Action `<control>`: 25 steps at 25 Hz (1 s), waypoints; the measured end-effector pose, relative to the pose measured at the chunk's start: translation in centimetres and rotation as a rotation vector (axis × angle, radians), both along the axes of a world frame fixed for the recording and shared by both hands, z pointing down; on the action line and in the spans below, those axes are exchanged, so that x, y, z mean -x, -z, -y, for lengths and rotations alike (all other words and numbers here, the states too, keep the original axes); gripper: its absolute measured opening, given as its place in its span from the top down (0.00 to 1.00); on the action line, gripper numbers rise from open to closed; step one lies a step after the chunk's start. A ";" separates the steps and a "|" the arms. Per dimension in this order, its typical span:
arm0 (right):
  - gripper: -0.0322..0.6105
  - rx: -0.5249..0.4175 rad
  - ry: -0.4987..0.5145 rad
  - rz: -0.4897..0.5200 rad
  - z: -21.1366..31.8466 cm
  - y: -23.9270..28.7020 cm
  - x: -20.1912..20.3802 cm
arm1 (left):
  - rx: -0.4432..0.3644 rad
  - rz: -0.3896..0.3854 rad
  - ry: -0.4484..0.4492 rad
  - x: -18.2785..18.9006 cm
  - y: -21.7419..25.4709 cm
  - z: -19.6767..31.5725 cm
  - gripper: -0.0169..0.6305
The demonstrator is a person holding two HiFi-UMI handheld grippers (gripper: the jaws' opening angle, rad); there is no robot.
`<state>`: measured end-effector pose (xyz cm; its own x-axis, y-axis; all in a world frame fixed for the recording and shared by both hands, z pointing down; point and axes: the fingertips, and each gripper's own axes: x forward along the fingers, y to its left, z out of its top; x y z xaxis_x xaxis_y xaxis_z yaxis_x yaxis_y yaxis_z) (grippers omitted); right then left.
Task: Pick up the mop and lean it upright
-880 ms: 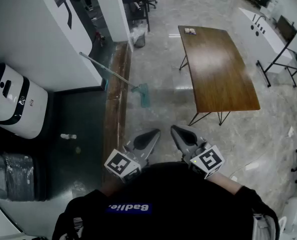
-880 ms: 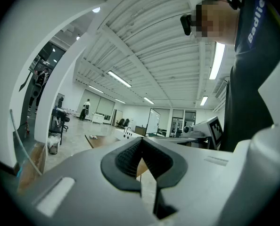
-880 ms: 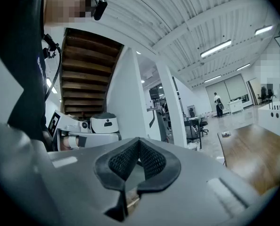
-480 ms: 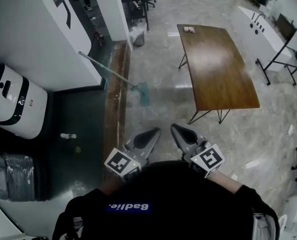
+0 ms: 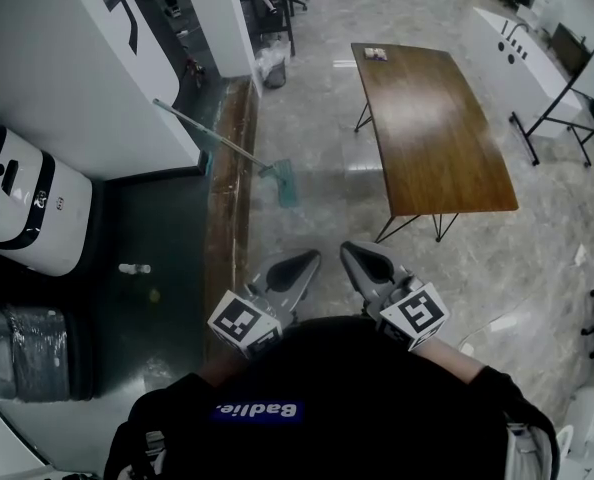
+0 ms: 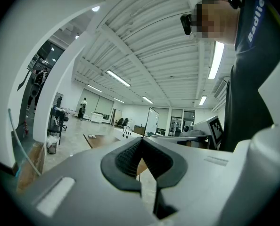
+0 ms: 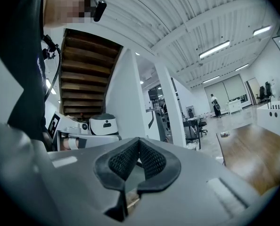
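Observation:
The mop [image 5: 239, 149] rests with its long thin handle slanted against the white wall and its teal flat head [image 5: 286, 184] on the grey floor beside a wooden ledge. The handle also shows as a thin line at the far left of the left gripper view, mop [image 6: 23, 149]. My left gripper [image 5: 302, 265] and right gripper [image 5: 356, 257] are held side by side close to my body, well short of the mop. Both are shut with nothing between the pads. The left gripper [image 6: 141, 142] and right gripper [image 7: 139, 142] point out across the room.
A long wooden table [image 5: 432, 128] on thin black legs stands ahead to the right. A white machine [image 5: 22, 203] sits at the left on a dark floor with a small bottle [image 5: 135, 268]. A wooden ledge [image 5: 227, 218] runs along the floor. A whiteboard stand [image 5: 562, 83] is at the far right.
The head view has shifted slightly, so the table and mop sit a little higher in frame. Both grippers stay shut in the same place near my body.

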<state>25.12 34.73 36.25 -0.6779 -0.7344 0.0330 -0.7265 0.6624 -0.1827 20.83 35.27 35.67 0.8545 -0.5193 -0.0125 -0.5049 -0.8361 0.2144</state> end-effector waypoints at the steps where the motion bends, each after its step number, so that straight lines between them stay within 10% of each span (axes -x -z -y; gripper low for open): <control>1: 0.94 0.002 0.000 -0.002 0.0 0.0 0.0 | 0.006 -0.002 0.000 -0.1 0.2 -0.1 0.95; 25: 0.94 0.012 0.055 -0.033 0.4 -0.3 6.0 | 0.024 -0.012 0.075 6.2 -0.5 0.7 0.95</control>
<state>19.10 34.36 36.52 -0.7160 -0.6952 0.0644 -0.6945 0.6997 -0.1676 14.67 34.54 36.20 0.8132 -0.5819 -0.0099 -0.5629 -0.7909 0.2401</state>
